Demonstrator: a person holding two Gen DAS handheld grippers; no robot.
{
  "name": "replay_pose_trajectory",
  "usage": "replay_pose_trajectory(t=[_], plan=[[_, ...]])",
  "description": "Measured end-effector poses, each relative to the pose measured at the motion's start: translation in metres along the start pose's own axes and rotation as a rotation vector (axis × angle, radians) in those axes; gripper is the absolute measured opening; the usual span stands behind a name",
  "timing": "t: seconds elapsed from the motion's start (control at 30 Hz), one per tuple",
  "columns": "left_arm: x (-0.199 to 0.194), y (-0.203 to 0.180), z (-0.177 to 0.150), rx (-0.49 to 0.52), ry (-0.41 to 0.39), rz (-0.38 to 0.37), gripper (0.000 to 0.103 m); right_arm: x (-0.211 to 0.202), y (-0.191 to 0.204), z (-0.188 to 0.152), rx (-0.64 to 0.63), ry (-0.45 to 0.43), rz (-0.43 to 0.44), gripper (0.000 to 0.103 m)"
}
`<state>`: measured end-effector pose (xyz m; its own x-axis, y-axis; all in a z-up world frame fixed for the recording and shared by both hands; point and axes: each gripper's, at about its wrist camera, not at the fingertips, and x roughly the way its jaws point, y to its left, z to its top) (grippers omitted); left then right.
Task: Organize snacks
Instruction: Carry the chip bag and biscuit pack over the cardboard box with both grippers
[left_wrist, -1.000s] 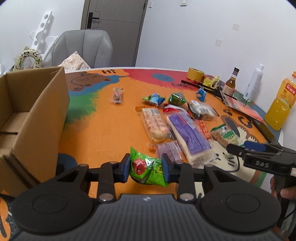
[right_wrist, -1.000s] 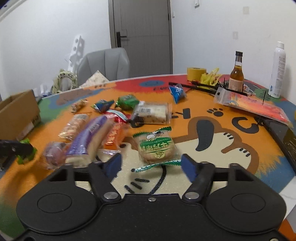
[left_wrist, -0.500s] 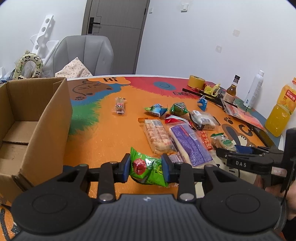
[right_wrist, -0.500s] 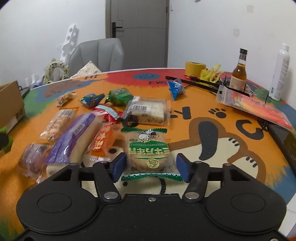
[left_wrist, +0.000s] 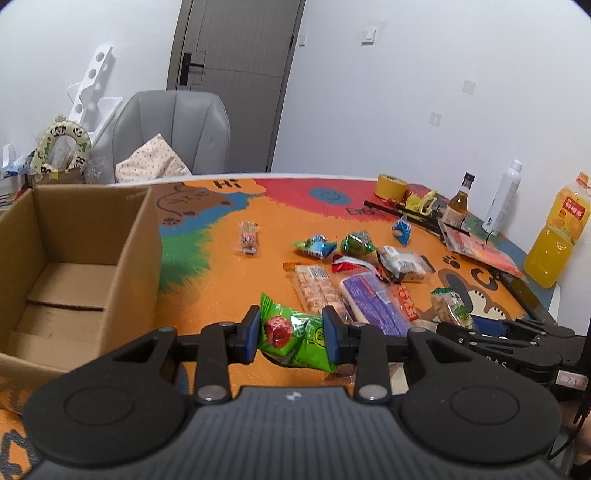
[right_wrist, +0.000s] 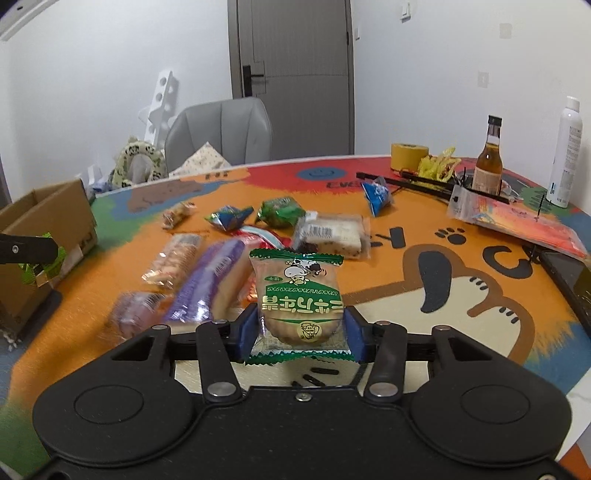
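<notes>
My left gripper (left_wrist: 291, 334) is shut on a green snack packet (left_wrist: 295, 339) with a red spot, held above the table just right of the open cardboard box (left_wrist: 74, 258). My right gripper (right_wrist: 301, 334) is shut on a green-edged biscuit packet (right_wrist: 299, 295) with a cow picture, lifted off the table; it also shows in the left wrist view (left_wrist: 452, 306). Several snacks lie mid-table: a purple packet (left_wrist: 373, 301), a wafer pack (left_wrist: 317, 288), a cake pack (right_wrist: 328, 234).
At the table's far right stand a tape roll (left_wrist: 391, 186), a brown bottle (right_wrist: 487, 162), a white spray bottle (right_wrist: 567, 151) and an orange juice bottle (left_wrist: 557, 229). A grey chair (left_wrist: 170, 136) stands behind the table.
My right gripper moved onto the biscuit packet, closed on it and lifted it. My left gripper rose with the green packet, and the box now sits lower in view.
</notes>
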<state>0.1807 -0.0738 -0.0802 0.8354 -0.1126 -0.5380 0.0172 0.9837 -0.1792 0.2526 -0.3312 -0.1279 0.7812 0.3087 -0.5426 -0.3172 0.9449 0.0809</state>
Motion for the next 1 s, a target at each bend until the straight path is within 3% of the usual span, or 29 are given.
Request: replay_pose_trajectory(t=[0.43, 1.0], plan=[[-0.038, 0.017, 0.024, 0.021, -0.087, 0.007, 0.034, -0.022, 0.036, 0.026, -0.027, -0.101, 0.040, 0.046], [-0.060, 0.070, 0.046, 0.001, -0.131, 0.028, 0.034, -0.018, 0.100, 0.056, -0.044, -0.148, 0.105, 0.046]])
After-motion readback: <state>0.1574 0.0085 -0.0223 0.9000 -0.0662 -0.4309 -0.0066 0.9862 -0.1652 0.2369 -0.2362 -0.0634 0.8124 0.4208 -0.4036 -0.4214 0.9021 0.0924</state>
